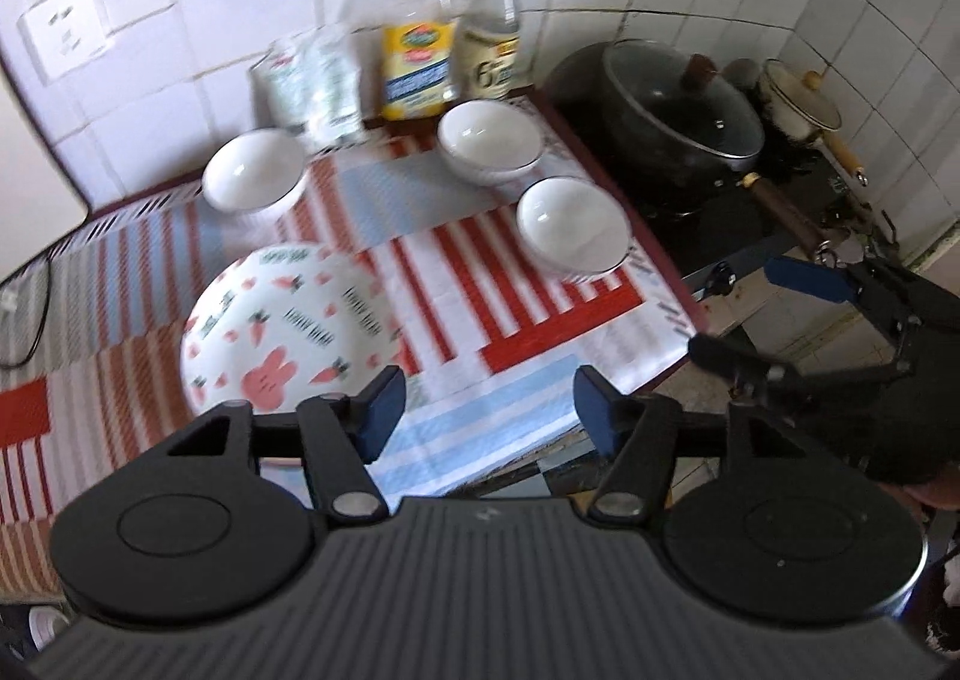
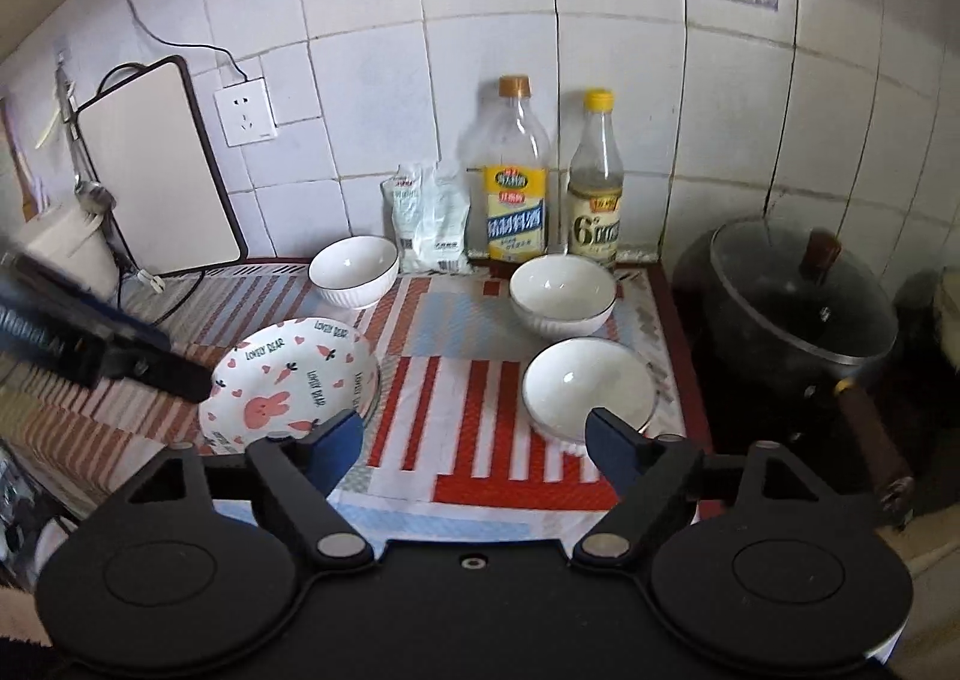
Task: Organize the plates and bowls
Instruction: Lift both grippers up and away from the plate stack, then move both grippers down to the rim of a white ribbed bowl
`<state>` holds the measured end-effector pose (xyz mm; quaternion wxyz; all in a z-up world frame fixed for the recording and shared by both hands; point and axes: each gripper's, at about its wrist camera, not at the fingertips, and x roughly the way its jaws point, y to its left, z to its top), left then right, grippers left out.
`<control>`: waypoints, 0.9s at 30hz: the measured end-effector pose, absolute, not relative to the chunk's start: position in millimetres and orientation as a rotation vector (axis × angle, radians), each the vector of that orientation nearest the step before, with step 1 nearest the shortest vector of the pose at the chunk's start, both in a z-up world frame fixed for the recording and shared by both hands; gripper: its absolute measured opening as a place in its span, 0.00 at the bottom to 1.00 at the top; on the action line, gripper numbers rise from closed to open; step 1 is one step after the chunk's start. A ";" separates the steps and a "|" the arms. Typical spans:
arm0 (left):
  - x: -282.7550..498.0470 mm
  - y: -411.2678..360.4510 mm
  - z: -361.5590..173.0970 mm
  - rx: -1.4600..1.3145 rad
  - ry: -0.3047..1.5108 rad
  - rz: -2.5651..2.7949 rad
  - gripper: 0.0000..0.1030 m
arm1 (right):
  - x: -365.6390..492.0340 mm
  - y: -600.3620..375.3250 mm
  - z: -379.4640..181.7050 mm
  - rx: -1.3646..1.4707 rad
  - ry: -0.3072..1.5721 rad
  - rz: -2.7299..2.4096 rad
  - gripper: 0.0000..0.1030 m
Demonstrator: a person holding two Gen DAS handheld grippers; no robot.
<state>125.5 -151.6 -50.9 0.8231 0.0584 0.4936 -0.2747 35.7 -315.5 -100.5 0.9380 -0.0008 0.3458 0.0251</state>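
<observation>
A plate with a pink rabbit and carrots (image 1: 282,320) (image 2: 288,380) lies on the striped mat at the near left. Three white bowls stand on the mat: one at the back left (image 1: 255,179) (image 2: 354,269), one at the back right (image 1: 489,146) (image 2: 562,293), one nearer on the right (image 1: 573,227) (image 2: 588,386). My left gripper (image 1: 489,407) hangs open above the mat's front, with nothing between its fingers. My right gripper (image 2: 475,440) is open and empty too, above the mat between the plate and the near bowl. It also shows off the counter's right edge (image 1: 759,317).
Two bottles (image 2: 516,188) (image 2: 594,194) and a white packet (image 2: 429,218) stand against the tiled wall. A black lidded pot (image 2: 798,308) sits on the stove at the right. A cutting board (image 2: 159,176) leans at the back left, by a wall socket (image 2: 246,111).
</observation>
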 end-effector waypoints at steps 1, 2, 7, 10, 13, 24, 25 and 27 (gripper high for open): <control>125.6 -160.3 -50.8 0.133 1.048 -0.589 0.61 | 35.1 -320.4 -100.3 -0.015 0.703 0.055 0.86; 126.2 -171.1 -51.4 0.146 1.050 -0.595 0.62 | 35.2 -324.7 -100.0 -0.028 0.701 0.059 0.86; 127.2 -209.2 -60.0 0.153 1.052 -0.608 0.66 | 30.8 -343.6 -102.2 -0.087 0.679 0.077 0.91; 128.1 -225.7 -72.5 0.152 1.063 -0.586 0.68 | 28.7 -351.0 -110.9 -0.142 0.667 0.080 0.93; 132.7 -235.9 -91.2 0.137 1.071 -0.558 0.68 | 30.2 -360.5 -128.2 -0.149 0.665 0.082 0.94; 166.9 -242.6 -163.9 -0.053 0.973 -0.465 0.68 | 70.0 -375.7 -233.5 -0.135 0.662 0.041 0.94; 171.8 -244.2 -170.1 -0.073 0.976 -0.467 0.68 | 76.4 -377.2 -242.5 -0.140 0.673 0.034 0.94; 180.8 -248.9 -182.6 -0.113 0.983 -0.486 0.68 | 87.6 -380.8 -256.2 -0.144 0.683 0.022 0.94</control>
